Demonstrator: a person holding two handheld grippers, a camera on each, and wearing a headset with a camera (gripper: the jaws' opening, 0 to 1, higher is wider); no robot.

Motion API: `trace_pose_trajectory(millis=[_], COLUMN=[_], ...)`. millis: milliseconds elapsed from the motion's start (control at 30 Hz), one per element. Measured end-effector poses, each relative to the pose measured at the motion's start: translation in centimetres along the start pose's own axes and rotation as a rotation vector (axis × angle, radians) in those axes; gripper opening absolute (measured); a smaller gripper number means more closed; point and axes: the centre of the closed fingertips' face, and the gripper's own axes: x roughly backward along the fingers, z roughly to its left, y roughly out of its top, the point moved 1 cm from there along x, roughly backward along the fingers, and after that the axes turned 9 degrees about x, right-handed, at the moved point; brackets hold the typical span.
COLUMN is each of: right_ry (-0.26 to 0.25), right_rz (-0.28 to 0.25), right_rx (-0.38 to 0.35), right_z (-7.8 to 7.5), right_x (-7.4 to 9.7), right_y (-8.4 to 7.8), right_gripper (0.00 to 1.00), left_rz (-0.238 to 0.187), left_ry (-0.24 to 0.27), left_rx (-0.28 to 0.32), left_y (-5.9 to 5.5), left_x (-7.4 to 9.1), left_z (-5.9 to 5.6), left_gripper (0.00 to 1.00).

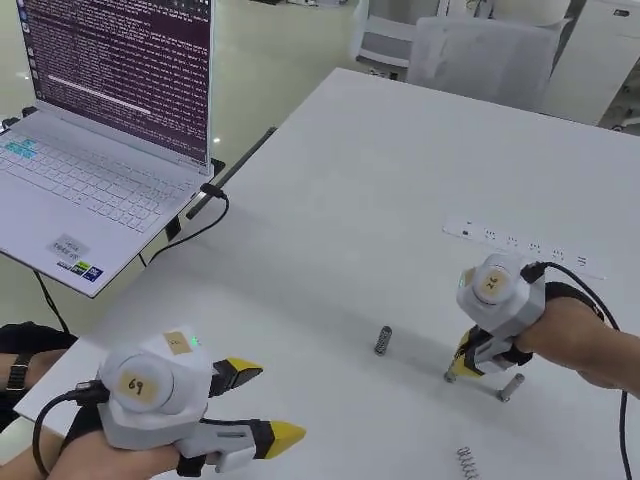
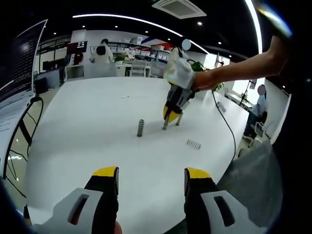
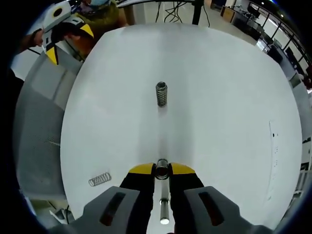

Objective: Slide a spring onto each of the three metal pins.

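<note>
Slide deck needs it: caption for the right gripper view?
Right hand-held gripper pinching a spring; another spring stands ahead, a third lies loose.

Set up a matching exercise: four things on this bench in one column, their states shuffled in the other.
Things:
1. left gripper
2. right gripper
3. loose spring
4. upright spring

States:
a. lying flat on the table
b. standing mid-table
c. open, holding nothing
d. shut on a pin

Pairs: 1-c, 2-d, 3-a, 4-b

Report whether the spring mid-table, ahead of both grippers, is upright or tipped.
Upright: the spring stands on end on the table, both gripper views showing it vertical.
</note>
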Motion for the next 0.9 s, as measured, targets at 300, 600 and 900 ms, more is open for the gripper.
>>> trace_pose_trajectory(millis=[300,600,900], right_ry=[0.002,-0.004,-0.024], right_rz=[0.005,0.012,0.002], right_rx=[-0.01,-0.024,-0.053], right_z=[0.2,0.1,-0.2], right_x=[-0.8,-0.7,0.3], right_y=[-0.3,-0.7,-0.9], right_gripper=[0.09,0.11,0.15], left_rz=[-0.001,-0.001,-0.006], left_ry=[-0.001,0.005,0.003], left_rx=[0.001,0.002,0.0], left_y=[0.1,0.1,0.2], left_x=[-0.1,0.1,0.1], left_z=[0.0,0.0,-0.2], left_gripper=[0.49,0.49,0.49])
